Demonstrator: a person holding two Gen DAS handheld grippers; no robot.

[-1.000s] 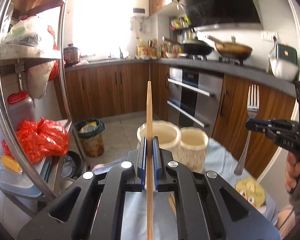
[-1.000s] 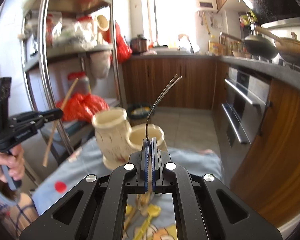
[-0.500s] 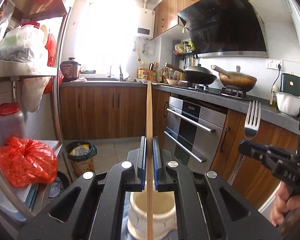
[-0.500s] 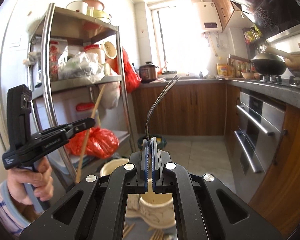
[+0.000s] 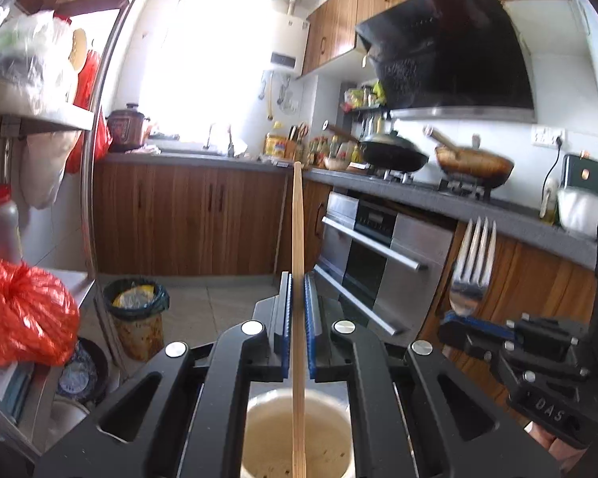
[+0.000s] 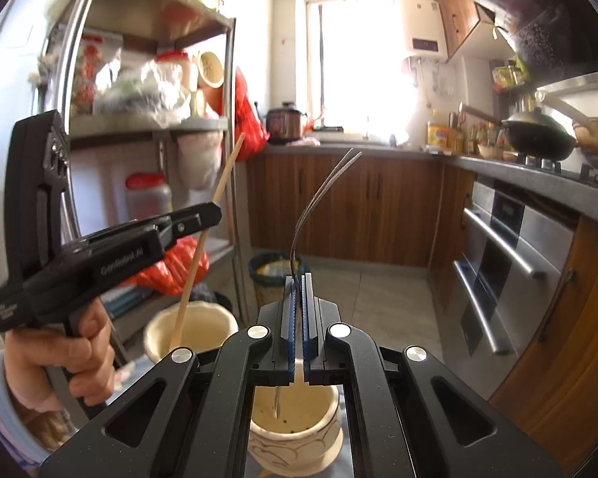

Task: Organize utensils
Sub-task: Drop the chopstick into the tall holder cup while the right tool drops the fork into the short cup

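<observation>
Kitchen cabinets point(image 5: 187, 219), oven point(image 6: 510, 255) and steel shelving point(image 6: 151, 127) surround the scene.

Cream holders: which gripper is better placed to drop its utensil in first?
Likely left. The chopstick in the left gripper already dips inside the left holder. The fork in the right gripper hangs just above the right holder.

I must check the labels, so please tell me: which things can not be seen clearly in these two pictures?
- Left wrist view: the chopstick end inside the left holder; bottom edge cuts it.
- Right wrist view: the fork shows edge-on, tines uncountable; the handle end blurs inside the right holder.
- Both views: the table is hidden by each hand-held gripper body.
</observation>
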